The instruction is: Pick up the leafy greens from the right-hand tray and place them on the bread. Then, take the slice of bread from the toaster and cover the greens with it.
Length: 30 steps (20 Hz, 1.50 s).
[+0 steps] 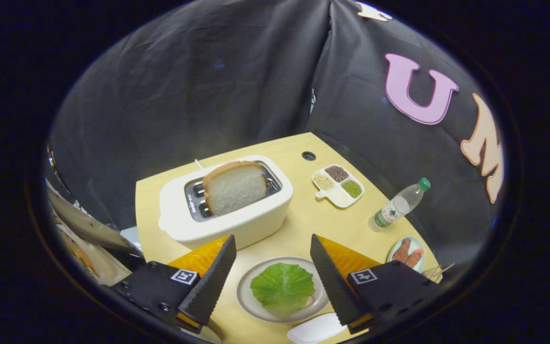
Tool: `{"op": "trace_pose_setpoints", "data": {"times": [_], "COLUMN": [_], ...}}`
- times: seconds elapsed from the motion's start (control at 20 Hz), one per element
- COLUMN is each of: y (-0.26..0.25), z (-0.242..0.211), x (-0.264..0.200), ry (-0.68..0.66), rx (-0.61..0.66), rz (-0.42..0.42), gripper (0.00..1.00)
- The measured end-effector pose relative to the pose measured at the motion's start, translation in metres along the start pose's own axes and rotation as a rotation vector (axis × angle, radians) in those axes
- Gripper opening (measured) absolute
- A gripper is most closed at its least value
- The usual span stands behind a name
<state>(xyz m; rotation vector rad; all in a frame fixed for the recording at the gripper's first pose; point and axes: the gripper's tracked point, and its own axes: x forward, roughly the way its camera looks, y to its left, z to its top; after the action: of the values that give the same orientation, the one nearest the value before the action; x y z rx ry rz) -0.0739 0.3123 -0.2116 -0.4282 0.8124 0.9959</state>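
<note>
The gripper (273,246) hangs over the bench (299,224) with its ridged, wedge-shaped fingers (210,282) spread wide and holding nothing. Between them, lower down, sits a round grey plate (246,296). On it lie the leafy greens (282,286), a bright, veined, crinkled leaf that covers nearly all of a bread slice; a pale edge of that slice peeks out at the leaf's right side. Beyond the fingers stands a cream, round-cornered toaster (237,220) with a slice of bread (235,187), white-crumbed and tan-crusted, standing tilted in its slot. Further right are a compartmented dish (338,186) of grains, a clear plastic bottle (399,204) with a green cap, and a small plate (407,254) of brownish food.
</note>
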Motion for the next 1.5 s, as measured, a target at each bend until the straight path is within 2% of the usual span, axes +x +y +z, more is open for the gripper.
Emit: {"op": "trace_pose_setpoints", "data": {"times": [0.3, 0.55, 1.0, 1.35, 1.5], "y": [0.024, 0.048, 0.060, 0.067, 0.065], "z": [0.034, 0.062, 0.056, 0.043, 0.040], "x": [0.020, 0.032, 0.075, 0.071, 0.068], "ry": [-0.004, -0.034, 0.047, 0.093, 0.092], "rx": [0.014, 0.088, 0.159, 0.173, 0.198], "rz": [0.027, 0.095, 0.093, 0.127, 0.115], "gripper": [0.99, 0.99, 1.00, 0.55, 0.42]}}
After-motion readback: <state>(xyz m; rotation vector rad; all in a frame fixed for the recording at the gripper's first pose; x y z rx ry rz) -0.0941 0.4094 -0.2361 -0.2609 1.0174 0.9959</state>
